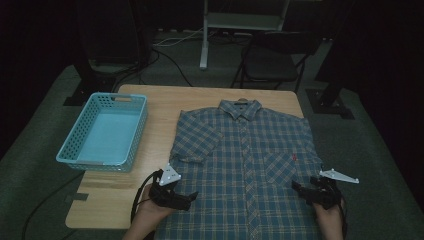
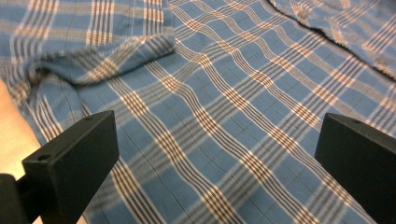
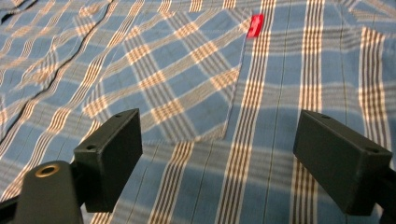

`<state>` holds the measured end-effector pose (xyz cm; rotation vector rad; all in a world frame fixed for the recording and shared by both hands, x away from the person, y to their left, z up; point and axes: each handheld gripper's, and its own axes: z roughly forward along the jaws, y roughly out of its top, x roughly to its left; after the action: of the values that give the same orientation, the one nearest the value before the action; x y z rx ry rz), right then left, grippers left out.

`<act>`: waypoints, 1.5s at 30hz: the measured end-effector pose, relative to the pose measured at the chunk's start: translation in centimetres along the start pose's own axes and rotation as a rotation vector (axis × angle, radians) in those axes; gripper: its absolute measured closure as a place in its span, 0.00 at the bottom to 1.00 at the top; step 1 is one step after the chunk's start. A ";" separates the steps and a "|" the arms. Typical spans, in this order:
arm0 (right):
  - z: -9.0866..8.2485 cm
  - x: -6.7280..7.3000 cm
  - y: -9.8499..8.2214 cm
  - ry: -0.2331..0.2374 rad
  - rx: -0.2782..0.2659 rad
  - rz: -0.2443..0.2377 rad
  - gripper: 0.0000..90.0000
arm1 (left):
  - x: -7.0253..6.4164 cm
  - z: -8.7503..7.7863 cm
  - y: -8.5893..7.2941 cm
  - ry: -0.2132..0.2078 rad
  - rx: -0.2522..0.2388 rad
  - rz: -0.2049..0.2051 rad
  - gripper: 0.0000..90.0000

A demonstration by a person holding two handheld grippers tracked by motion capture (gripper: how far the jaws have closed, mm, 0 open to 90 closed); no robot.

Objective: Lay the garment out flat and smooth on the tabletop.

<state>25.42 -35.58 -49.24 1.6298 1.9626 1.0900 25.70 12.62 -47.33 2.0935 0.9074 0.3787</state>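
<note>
1. The left tongs (image 1: 192,196) hang over the lower left part of the plaid shirt (image 1: 245,165), jaws wide apart with nothing between them; in the left gripper view the two black jaws frame bare blue-and-tan cloth (image 2: 219,121).
2. The right tongs (image 1: 296,186) sit over the shirt's lower right side, just below the chest pocket (image 1: 280,167), jaws likewise spread and empty.
3. In the right gripper view the pocket (image 3: 187,79) lies between and beyond the jaws, with a small red tag (image 3: 255,25) at its top edge.
4. Whether either pair of jaws touches the cloth cannot be told.
5. The shirt lies flat and face up on the wooden tabletop (image 1: 160,105), buttoned, collar at the far edge, short sleeves spread; its hem reaches the near edge.
6. A fold of sleeve cloth (image 2: 107,60) bunches up ahead of the left jaws.
7. A light blue plastic basket (image 1: 77,155) stands on the tabletop's left part, well apart from the shirt.
</note>
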 end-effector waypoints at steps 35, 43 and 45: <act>-2.0 1.0 -2.4 0.013 -0.029 0.005 0.17 | 4.0 10.9 11.3 0.045 0.042 0.073 0.22; -2.2 1.1 -2.2 0.024 -0.032 -0.004 0.17 | 4.2 13.5 10.9 0.072 0.144 0.091 0.36; -2.3 1.1 -2.2 0.023 -0.035 -0.008 0.17 | 4.3 14.0 10.5 0.080 0.168 0.103 0.38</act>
<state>22.08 -35.33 -49.19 1.5968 1.9515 1.1386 41.20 3.46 -48.16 2.2996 0.9073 0.4567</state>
